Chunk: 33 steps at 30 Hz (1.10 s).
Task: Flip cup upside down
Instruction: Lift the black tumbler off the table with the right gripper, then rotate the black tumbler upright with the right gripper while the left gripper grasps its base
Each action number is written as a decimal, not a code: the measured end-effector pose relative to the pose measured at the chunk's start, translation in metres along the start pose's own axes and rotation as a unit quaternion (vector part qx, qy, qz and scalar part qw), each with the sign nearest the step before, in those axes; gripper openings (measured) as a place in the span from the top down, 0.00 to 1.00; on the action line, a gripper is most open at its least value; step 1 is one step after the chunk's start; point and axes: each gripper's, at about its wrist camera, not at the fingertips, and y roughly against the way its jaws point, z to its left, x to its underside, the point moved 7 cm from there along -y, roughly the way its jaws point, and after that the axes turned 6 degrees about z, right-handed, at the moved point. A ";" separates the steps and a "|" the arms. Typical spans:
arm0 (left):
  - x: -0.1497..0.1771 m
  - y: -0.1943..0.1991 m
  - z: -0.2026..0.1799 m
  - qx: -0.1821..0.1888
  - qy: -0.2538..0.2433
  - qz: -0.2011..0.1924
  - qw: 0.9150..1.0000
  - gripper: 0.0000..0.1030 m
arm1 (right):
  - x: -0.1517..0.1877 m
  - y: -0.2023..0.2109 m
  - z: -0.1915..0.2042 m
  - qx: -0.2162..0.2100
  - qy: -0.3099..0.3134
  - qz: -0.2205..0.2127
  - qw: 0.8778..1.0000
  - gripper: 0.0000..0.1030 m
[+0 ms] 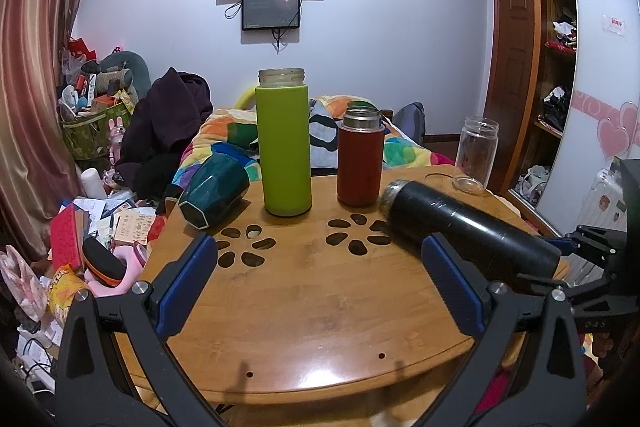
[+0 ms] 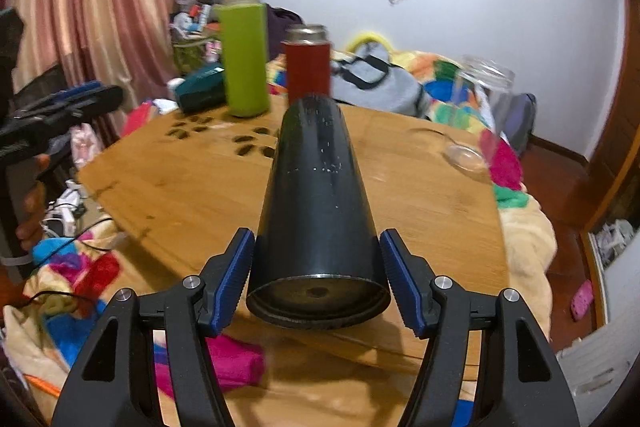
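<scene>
Left to right. My left tool [image 1: 316,281] hovers low over the near edge of the bench [image 1: 320,327], fingers spread wide with nothing between them; it is parked there to stay out of the way, I judge. Far left on the bench a dark teal cup [image 1: 212,193] lies on its side, base toward me, near the edge. Just right of it the green bottle [image 1: 284,143] stands upright, mouth up, no lid. Next the red flask [image 1: 360,159] stands upright too, steel neck open. Both look untouched.

Then the task's thing as I read it: the black cup [image 2: 316,207], a long dark tumbler. It sits roughly horizontal, base toward my right wrist camera, mouth pointing away toward the red flask. My right tool [image 2: 318,277] has its blue pads on either side of the base end. The left pad looks to touch the wall; a sliver shows at the right pad, so I can't tell for sure that the grip is clamped. Whether the cup rests on the bench or is carried just above it is unclear. Holding near the base makes sense: it leaves the mouth end free to swing down.

Far right a clear glass jar [image 1: 478,155] stands upright near the bench's back corner, well apart from the black cup.

Judgement: the flip is roughly halfway, with the mouth not yet down.
</scene>
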 end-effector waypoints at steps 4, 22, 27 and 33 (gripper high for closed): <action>0.001 -0.002 0.001 0.000 0.000 0.004 1.000 0.00 | -0.001 -0.003 0.020 -0.023 0.019 -0.005 1.000 0.41; -0.001 -0.039 -0.044 0.026 -0.107 0.045 0.993 0.00 | 0.003 -0.006 0.045 -0.098 0.028 -0.012 0.995 0.40; 0.010 -0.041 -0.053 0.044 -0.183 0.058 0.980 0.00 | 0.010 -0.010 0.042 -0.102 0.018 -0.006 0.995 0.40; 0.025 -0.043 -0.066 0.063 -0.285 0.090 0.952 0.00 | 0.011 -0.011 0.037 -0.112 0.005 -0.009 0.994 0.40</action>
